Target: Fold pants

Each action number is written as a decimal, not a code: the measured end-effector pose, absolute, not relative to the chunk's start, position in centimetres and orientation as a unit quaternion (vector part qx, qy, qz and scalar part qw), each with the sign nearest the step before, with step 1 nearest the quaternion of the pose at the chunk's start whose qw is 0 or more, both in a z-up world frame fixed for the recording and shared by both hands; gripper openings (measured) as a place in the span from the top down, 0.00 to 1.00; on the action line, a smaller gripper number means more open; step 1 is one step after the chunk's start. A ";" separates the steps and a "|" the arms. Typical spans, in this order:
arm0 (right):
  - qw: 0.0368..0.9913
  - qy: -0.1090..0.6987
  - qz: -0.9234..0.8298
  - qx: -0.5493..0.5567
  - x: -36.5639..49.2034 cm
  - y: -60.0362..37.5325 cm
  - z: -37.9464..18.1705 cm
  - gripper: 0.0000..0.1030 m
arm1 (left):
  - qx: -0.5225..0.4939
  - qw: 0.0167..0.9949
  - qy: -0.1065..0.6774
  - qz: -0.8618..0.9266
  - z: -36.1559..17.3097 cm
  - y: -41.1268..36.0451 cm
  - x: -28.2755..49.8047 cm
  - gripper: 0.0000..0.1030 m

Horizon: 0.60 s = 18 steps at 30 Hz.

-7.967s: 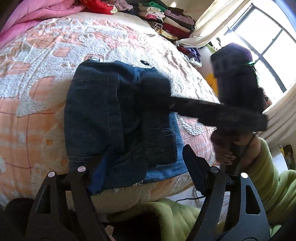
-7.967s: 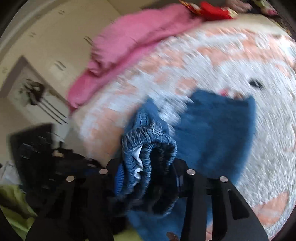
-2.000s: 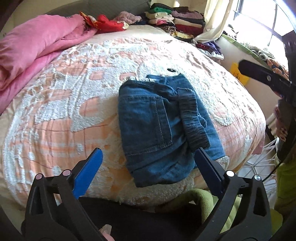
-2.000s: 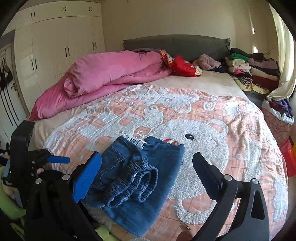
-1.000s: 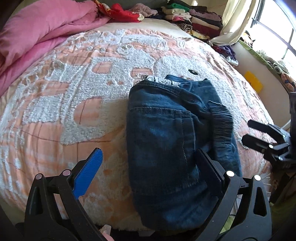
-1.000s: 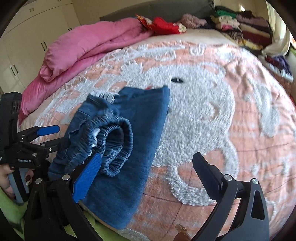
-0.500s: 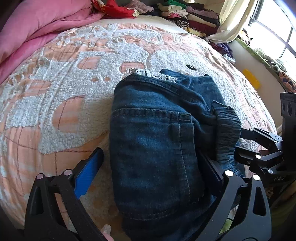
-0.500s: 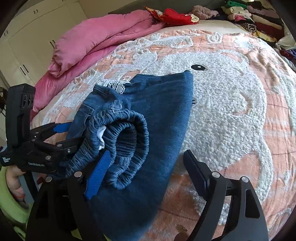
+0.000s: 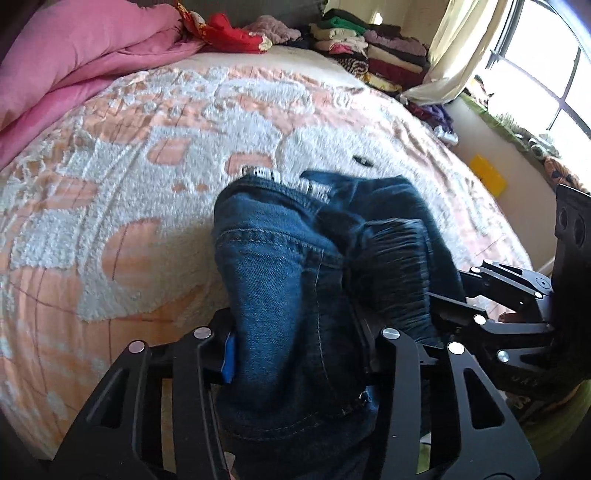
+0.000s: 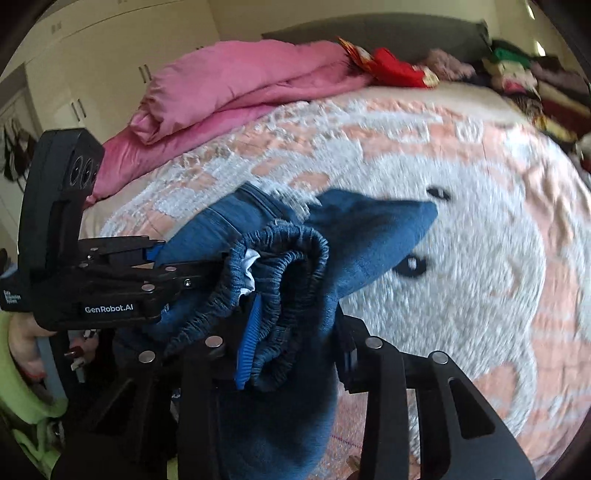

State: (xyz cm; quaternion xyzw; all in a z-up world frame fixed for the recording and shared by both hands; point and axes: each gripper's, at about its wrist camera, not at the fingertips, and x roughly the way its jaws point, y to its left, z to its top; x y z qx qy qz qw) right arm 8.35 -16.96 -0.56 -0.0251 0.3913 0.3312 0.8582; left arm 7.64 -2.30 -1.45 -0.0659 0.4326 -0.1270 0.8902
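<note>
The folded blue denim pants (image 9: pixel 280 258) lie at the near edge of the bed, elastic waistband rolled on the right side. My left gripper (image 9: pixel 299 343) has its jaws closing, and both pads press the folded denim bunched between them. In the right wrist view the pants (image 10: pixel 369 229) rise off the blanket at their near end. My right gripper (image 10: pixel 295 343) is closing too, its blue pad pressed against the gathered waistband. Each gripper shows in the other's view: the right gripper (image 9: pixel 461 295) at the pants' right side, the left gripper (image 10: pixel 192 273) at their left.
A peach and white bear blanket (image 9: pixel 147 147) covers the bed. A pink duvet (image 9: pixel 74 55) lies at the far left, a red garment (image 9: pixel 229 33) and stacked folded clothes (image 9: pixel 369 48) along the headboard. A window (image 9: pixel 546 74) is at right. A green sleeve (image 10: pixel 14 369) holds the left gripper.
Both grippers went from wide open around the pants to closed in on them. The denim is now bunched between the pads, and its near end has come up off the blanket.
</note>
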 end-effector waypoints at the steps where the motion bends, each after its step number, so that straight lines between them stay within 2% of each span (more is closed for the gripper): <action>1: 0.860 0.386 0.333 -0.029 8.5 -16.8 -0.2 0.68 | -0.065 0.893 0.428 -0.127 -1.0 -2.3 7.8 0.63; 8: 0.873 0.356 0.332 -0.042 10.9 -15.9 2.1 0.68 | -0.067 0.903 0.410 -0.113 0.8 -1.7 9.6 0.63; 18: 0.878 0.354 0.320 -0.038 14.1 -15.3 2.3 0.68 | -0.062 0.912 0.394 -0.094 2.0 -1.0 12.7 0.63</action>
